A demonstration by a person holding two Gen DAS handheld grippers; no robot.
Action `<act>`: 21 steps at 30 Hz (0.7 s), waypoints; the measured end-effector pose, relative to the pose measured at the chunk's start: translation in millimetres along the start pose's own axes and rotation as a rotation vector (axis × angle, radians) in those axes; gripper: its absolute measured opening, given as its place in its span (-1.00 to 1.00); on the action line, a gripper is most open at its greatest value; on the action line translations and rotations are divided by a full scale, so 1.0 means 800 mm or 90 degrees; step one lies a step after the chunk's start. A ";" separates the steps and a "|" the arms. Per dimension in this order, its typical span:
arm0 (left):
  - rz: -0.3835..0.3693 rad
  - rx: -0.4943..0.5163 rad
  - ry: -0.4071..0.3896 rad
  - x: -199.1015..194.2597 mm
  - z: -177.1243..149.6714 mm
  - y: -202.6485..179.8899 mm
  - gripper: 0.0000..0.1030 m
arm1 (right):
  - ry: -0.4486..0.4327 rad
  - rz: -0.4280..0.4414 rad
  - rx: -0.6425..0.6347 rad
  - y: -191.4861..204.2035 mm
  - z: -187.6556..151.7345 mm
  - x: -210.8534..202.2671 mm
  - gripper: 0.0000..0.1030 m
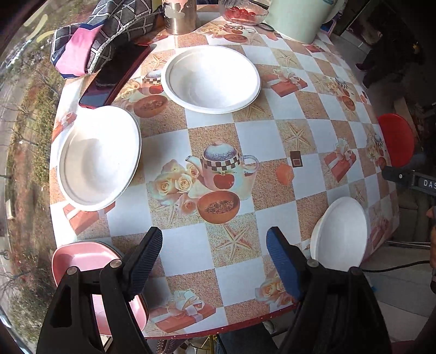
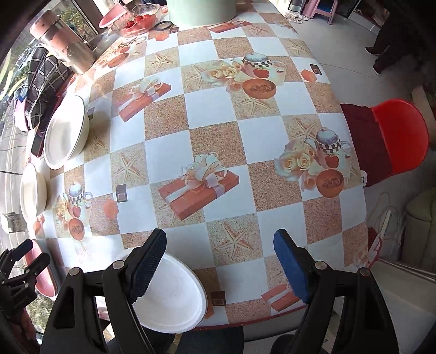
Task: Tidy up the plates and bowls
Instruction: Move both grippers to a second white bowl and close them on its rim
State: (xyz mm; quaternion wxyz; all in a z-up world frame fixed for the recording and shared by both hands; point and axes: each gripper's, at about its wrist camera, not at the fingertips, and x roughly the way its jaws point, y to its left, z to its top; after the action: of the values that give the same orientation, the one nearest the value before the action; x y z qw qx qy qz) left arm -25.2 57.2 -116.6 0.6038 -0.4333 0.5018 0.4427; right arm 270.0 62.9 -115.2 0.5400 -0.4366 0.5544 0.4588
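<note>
Both claws [image 1: 214,261] [image 2: 219,265] wide, holding nothing, above table [image 2: 218,130]; white bowl [image 2: 174,296] at near edge.

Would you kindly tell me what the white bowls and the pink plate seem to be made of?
White bowls: probably moulded paper pulp, disposable; matte and chalky, with thin pressed rims and no glaze shine.
Pink plate: likely plastic or melamine, possibly glazed ceramic; smooth, evenly coloured, with a soft sheen and rounded corners.

Matt white paper-like bowls [image 1: 211,79], glossy printed tablecloth [image 1: 245,141], shiny metal canister [image 1: 179,16], ribbed claw pads [image 1: 145,261]
</note>
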 end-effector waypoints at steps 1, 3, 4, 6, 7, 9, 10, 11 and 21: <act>0.013 -0.001 -0.006 -0.001 0.010 0.001 0.58 | 0.001 0.000 -0.011 0.013 0.009 -0.009 0.59; 0.028 -0.009 -0.018 -0.004 0.029 0.005 0.58 | 0.004 0.007 -0.034 0.026 0.021 0.004 0.59; 0.034 -0.015 -0.022 -0.004 0.040 0.008 0.58 | 0.005 0.013 -0.046 0.033 0.028 0.007 0.59; 0.053 -0.025 -0.030 -0.004 0.061 0.015 0.59 | 0.009 0.027 -0.072 0.050 0.046 0.011 0.59; 0.067 -0.032 -0.033 -0.003 0.073 0.020 0.59 | 0.011 0.034 -0.085 0.059 0.057 0.016 0.59; 0.080 -0.054 -0.034 0.000 0.095 0.030 0.58 | 0.019 0.047 -0.107 0.081 0.077 0.023 0.59; 0.082 -0.061 -0.032 0.004 0.106 0.035 0.58 | 0.024 0.055 -0.114 0.091 0.087 0.027 0.59; 0.089 -0.063 -0.029 0.009 0.117 0.038 0.58 | 0.028 0.067 -0.122 0.102 0.096 0.032 0.59; 0.160 -0.049 -0.010 0.061 0.209 0.056 0.58 | 0.054 0.131 -0.139 0.174 0.161 0.076 0.59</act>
State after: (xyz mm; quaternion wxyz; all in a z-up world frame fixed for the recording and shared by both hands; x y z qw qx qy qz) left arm -26.3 234.5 -148.4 0.5303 -0.3860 0.5304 0.5371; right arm 156.9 217.3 -170.3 0.4154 -0.4525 0.5654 0.5505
